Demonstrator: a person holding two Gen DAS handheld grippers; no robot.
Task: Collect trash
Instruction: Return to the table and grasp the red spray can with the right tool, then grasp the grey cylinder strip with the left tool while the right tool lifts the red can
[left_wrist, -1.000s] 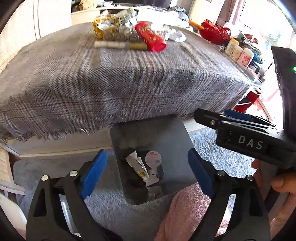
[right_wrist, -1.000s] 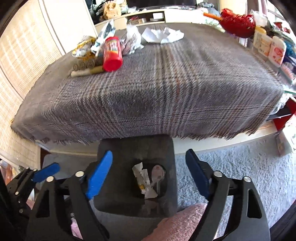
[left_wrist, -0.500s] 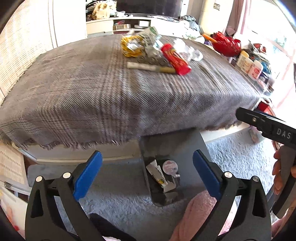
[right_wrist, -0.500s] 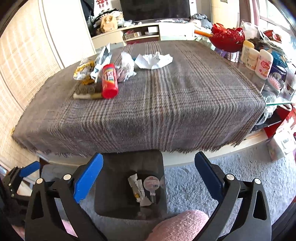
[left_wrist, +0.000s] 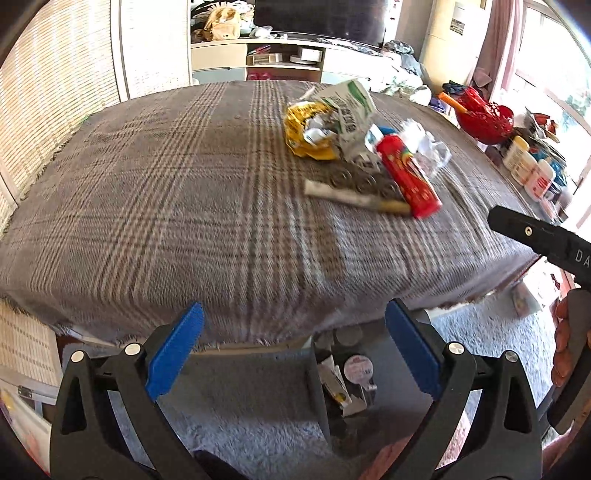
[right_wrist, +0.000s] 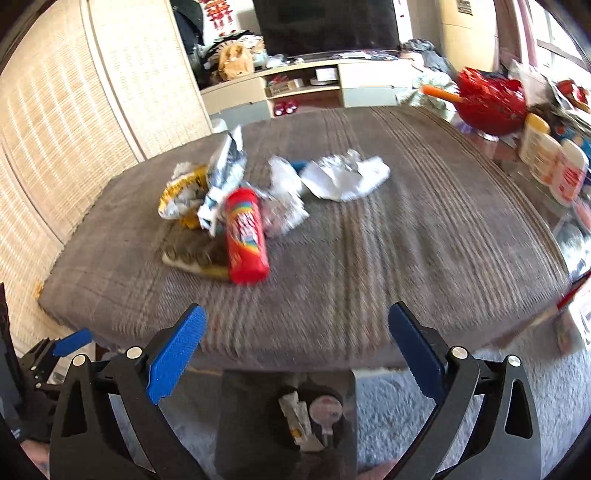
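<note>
Both grippers wide open and empty above the near edge of the table, trash heaped toward its far side.

The left gripper has just been opening and now stands spread wide with nothing between its blue pads; the right gripper is equally wide apart and holds nothing. Below both, on the floor against the table's near edge, sits a dark bin with a few wrappers and a round lid inside. On the plaid cloth, toward the far edge, lies the trash: a red tube on its side, touching a flat strip of round pieces, with a yellow wrapper and a white-and-green bag just behind. Crumpled white paper lies just to the right of that heap. A red bowl stands at the far right corner.
</note>
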